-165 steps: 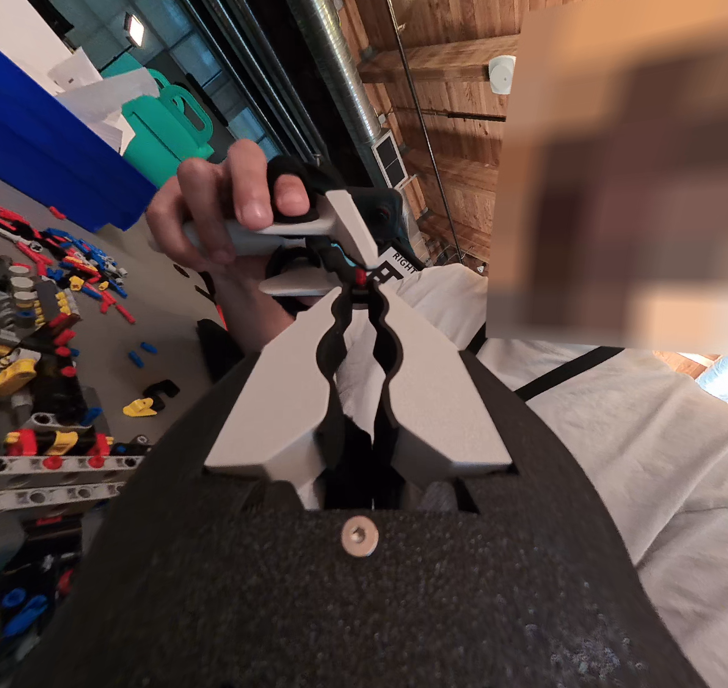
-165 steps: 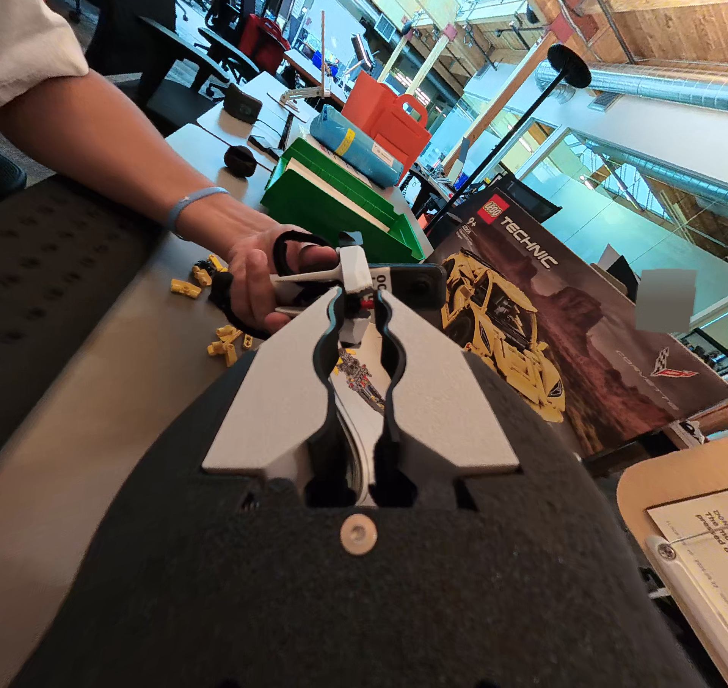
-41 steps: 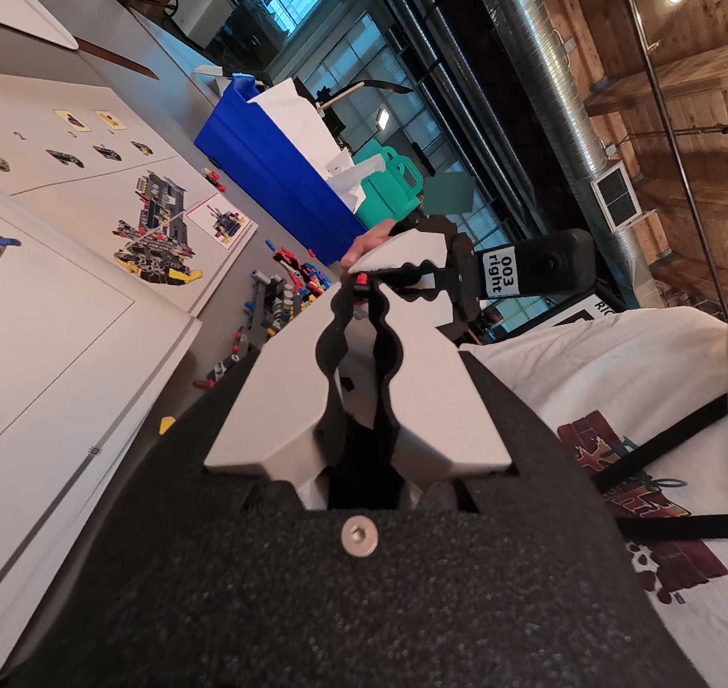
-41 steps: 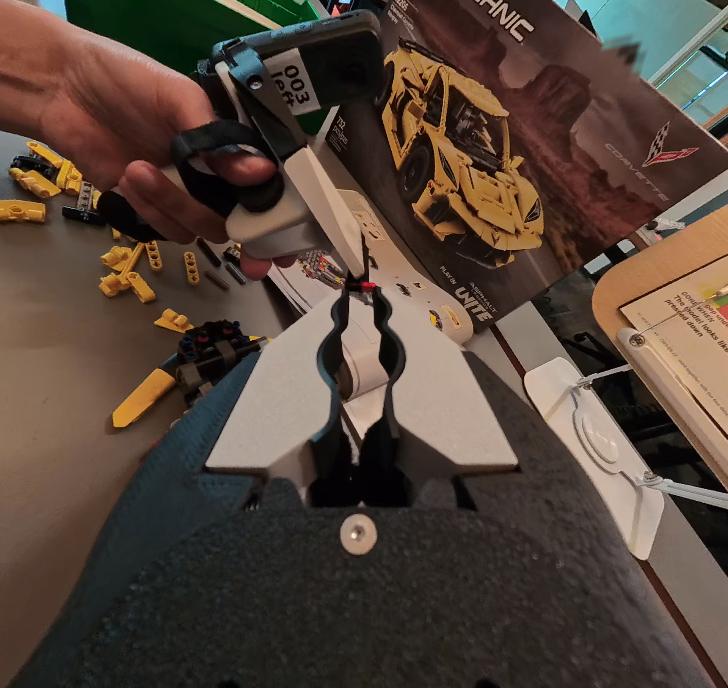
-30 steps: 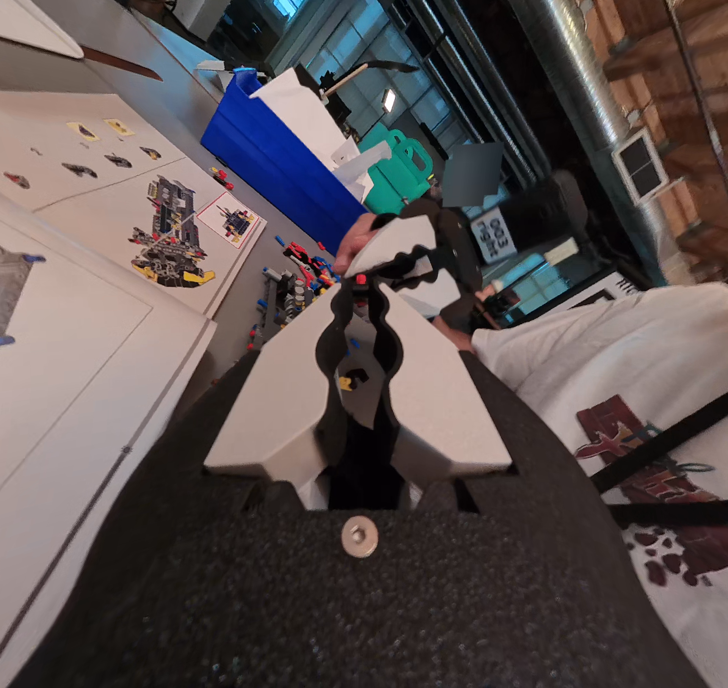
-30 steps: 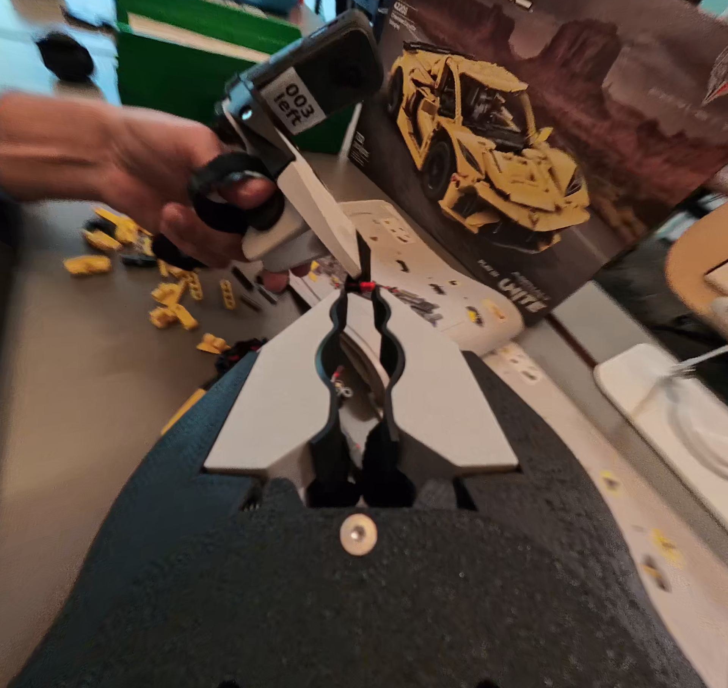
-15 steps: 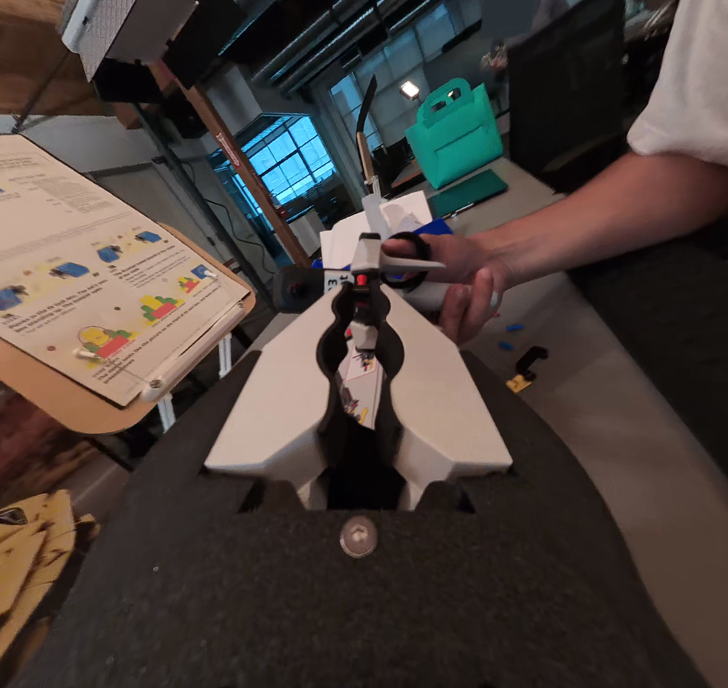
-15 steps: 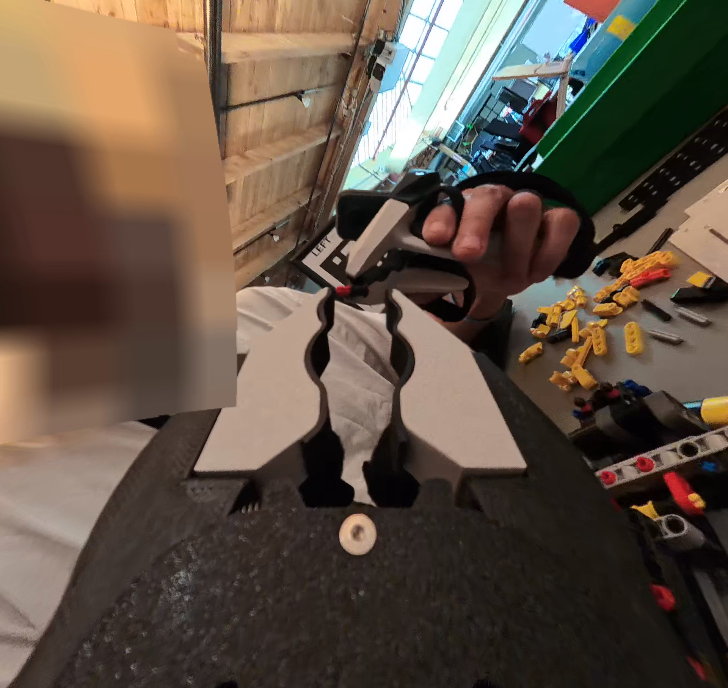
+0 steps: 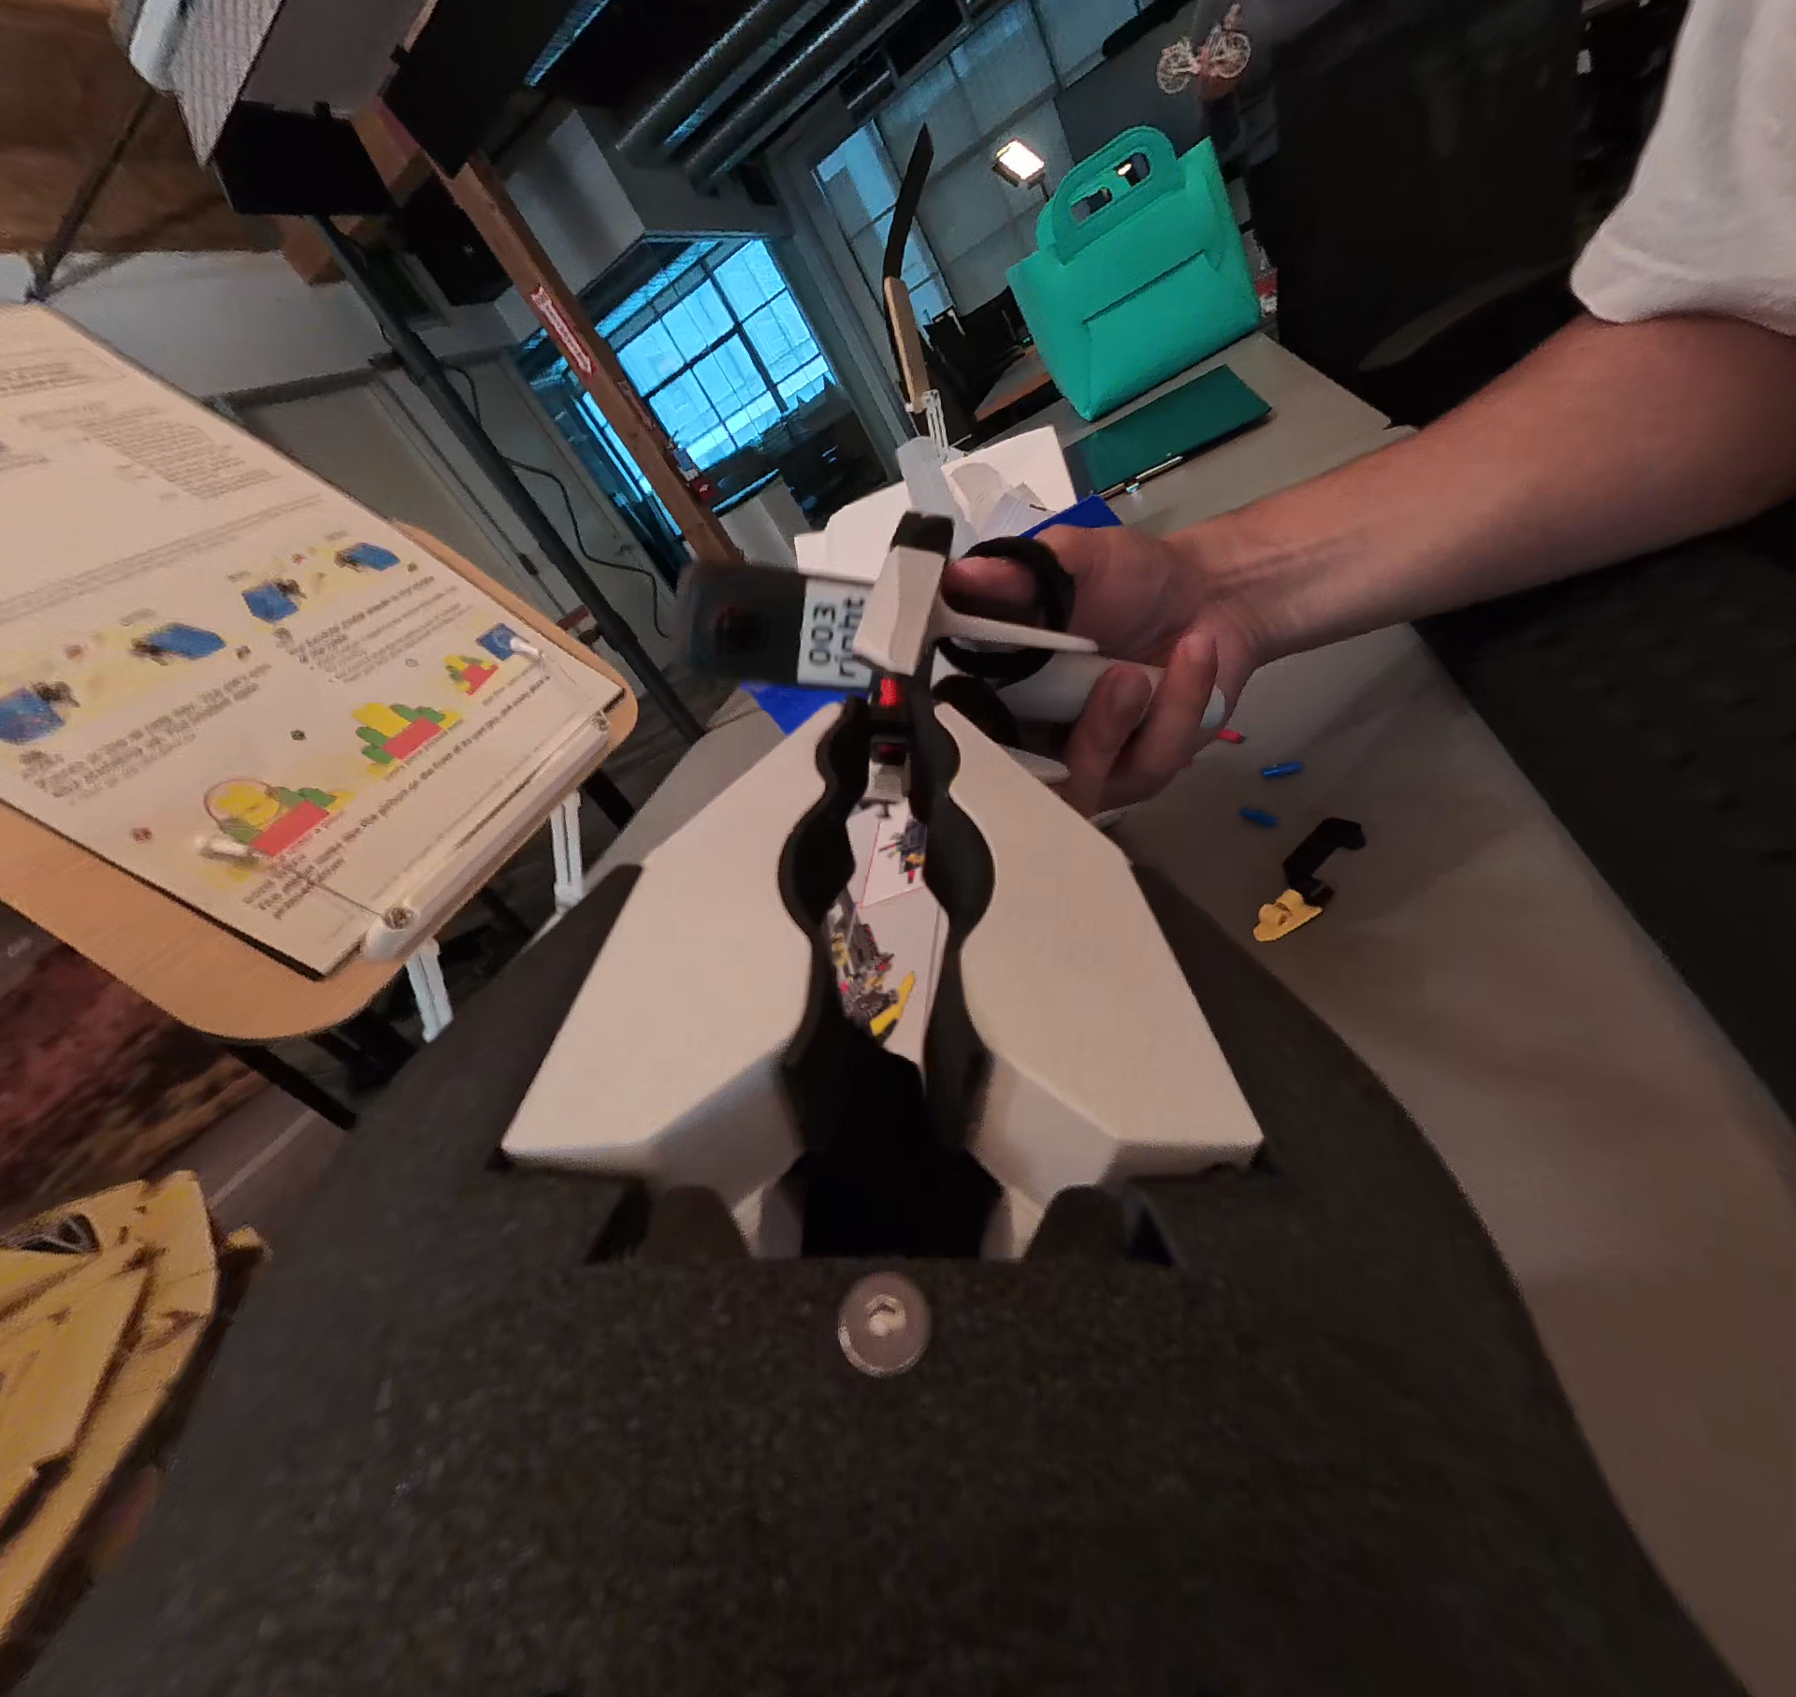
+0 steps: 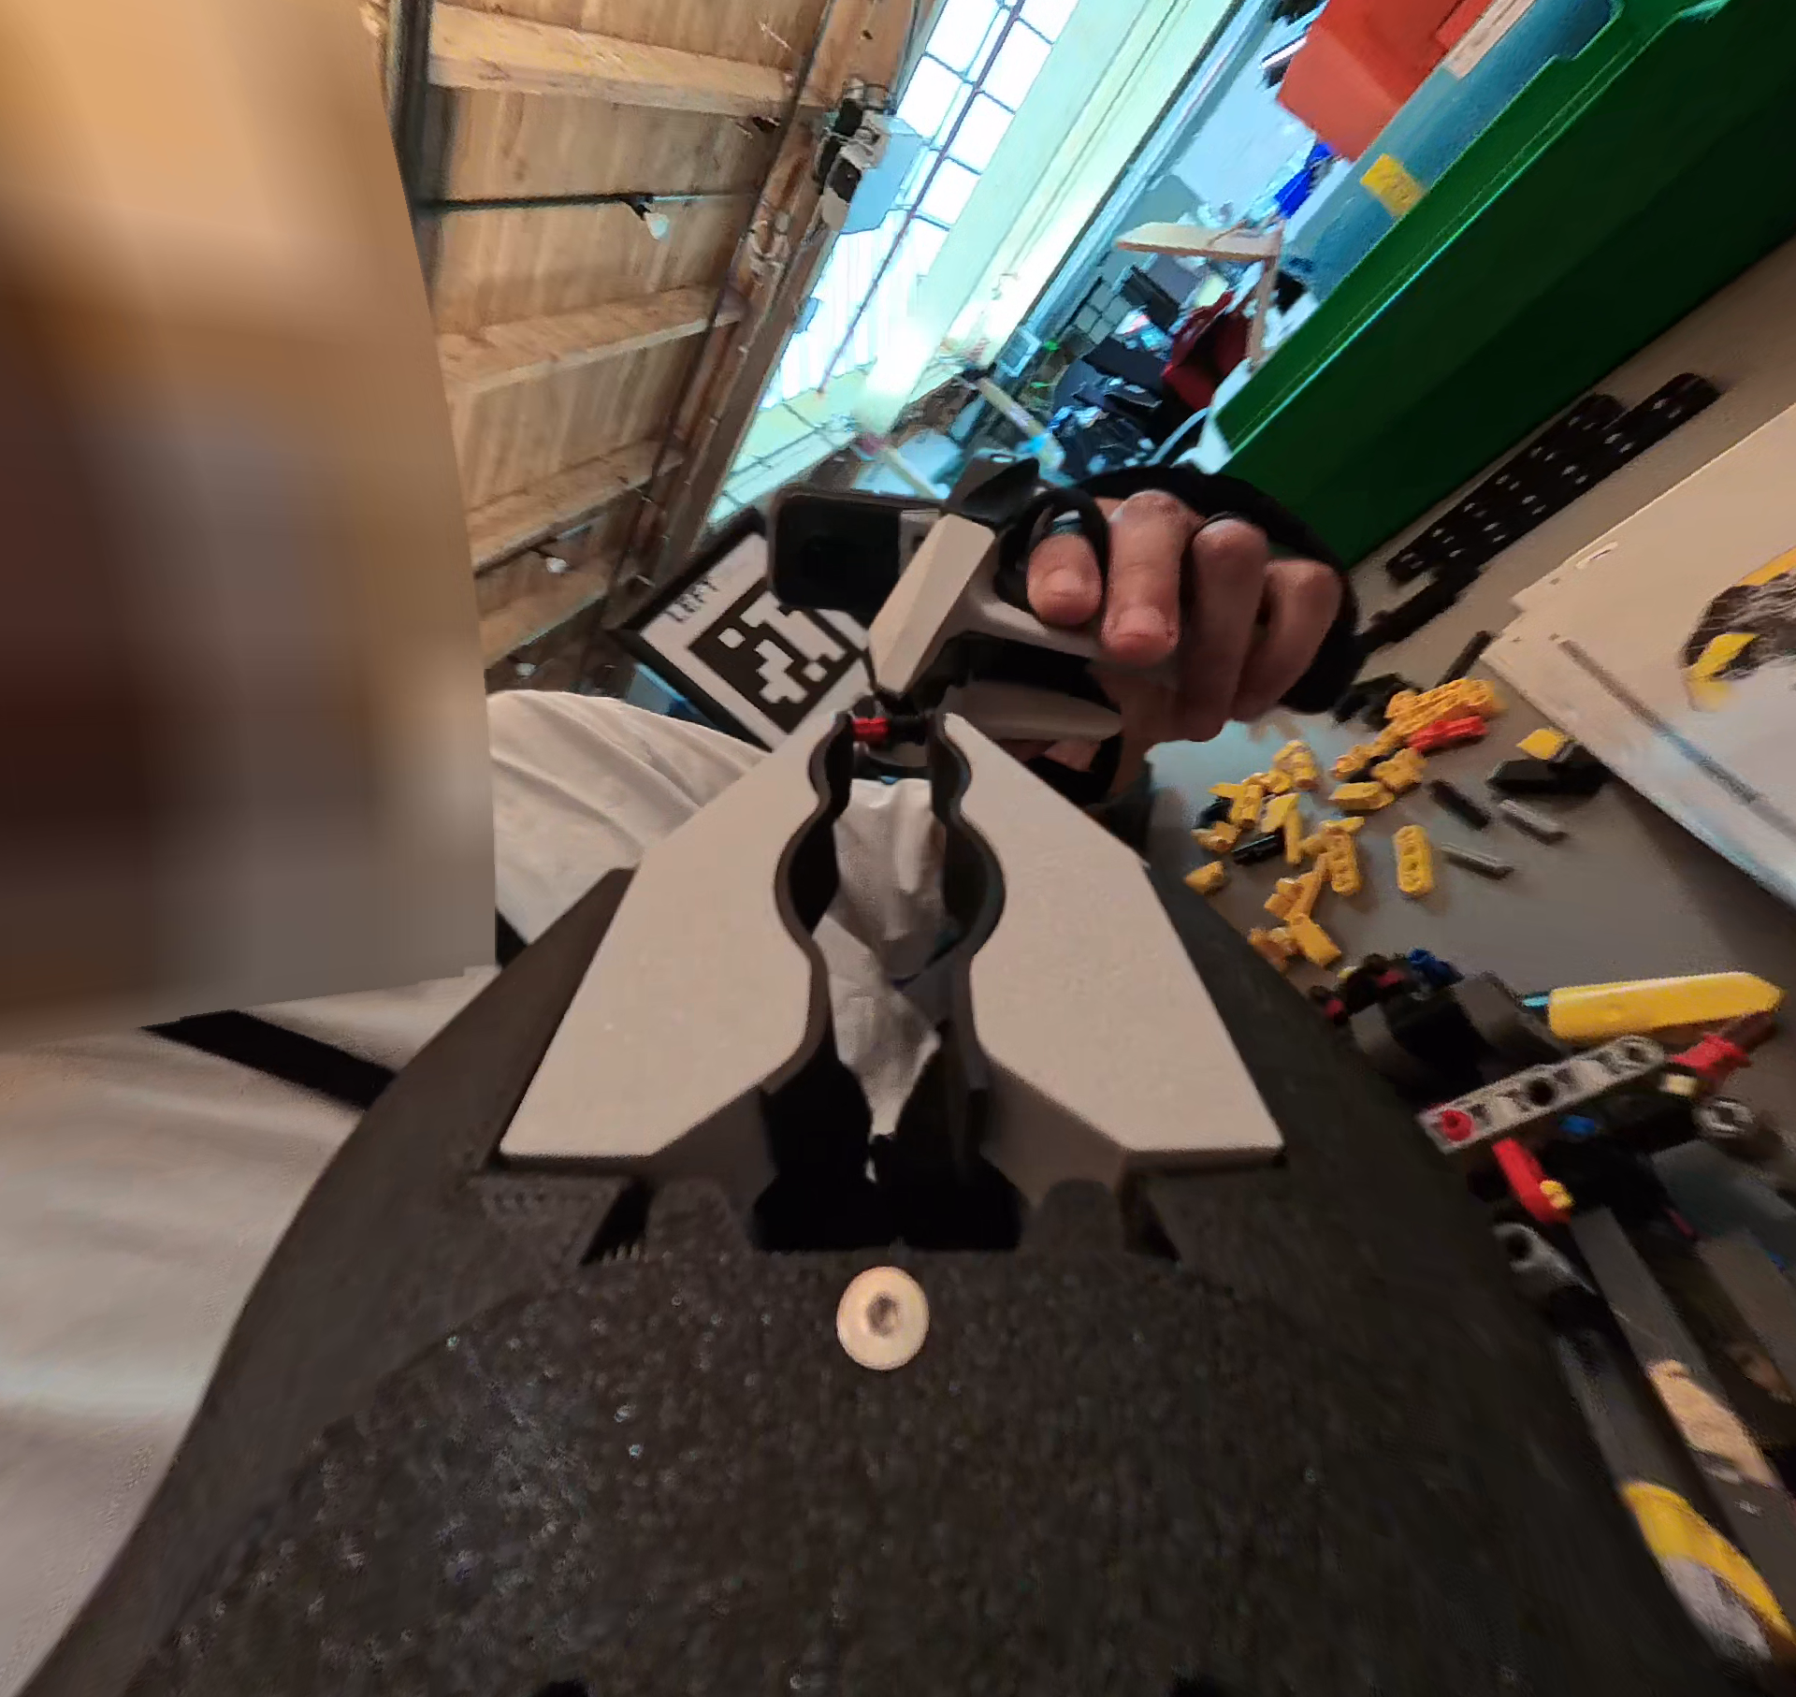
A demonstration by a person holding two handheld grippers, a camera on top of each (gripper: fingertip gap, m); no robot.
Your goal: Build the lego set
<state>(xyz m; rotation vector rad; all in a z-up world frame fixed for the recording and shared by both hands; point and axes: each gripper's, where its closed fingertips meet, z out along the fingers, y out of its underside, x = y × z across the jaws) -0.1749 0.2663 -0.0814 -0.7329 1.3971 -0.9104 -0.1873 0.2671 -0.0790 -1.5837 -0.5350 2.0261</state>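
My left gripper point(image 9: 886, 722) and my right gripper point(image 10: 889, 729) meet tip to tip in the air above the grey table point(image 9: 1458, 1019). A small red and black pin piece point(image 10: 872, 728) spans the narrow gap between my right fingertips. In the left wrist view it shows as a red spot point(image 9: 882, 693) at my left fingertips. Both grippers are closed down on it. A hand holds each gripper. The rest of the piece is hidden by the fingers.
Loose yellow pieces point(image 10: 1302, 834) and a part-built model point(image 10: 1555, 1077) lie on the table at the right, beside a booklet point(image 10: 1672, 659) and a green bin point(image 10: 1555, 241). A black and yellow part point(image 9: 1302, 882), blue pins point(image 9: 1273, 771) and a slanted instruction board point(image 9: 243, 678) show too. Less than 4 cm separates the two grippers' tips.
Both grippers have turned together, tips still joined, so both views swung round. My right jaws stood wider half a second ago and have narrowed onto the piece.
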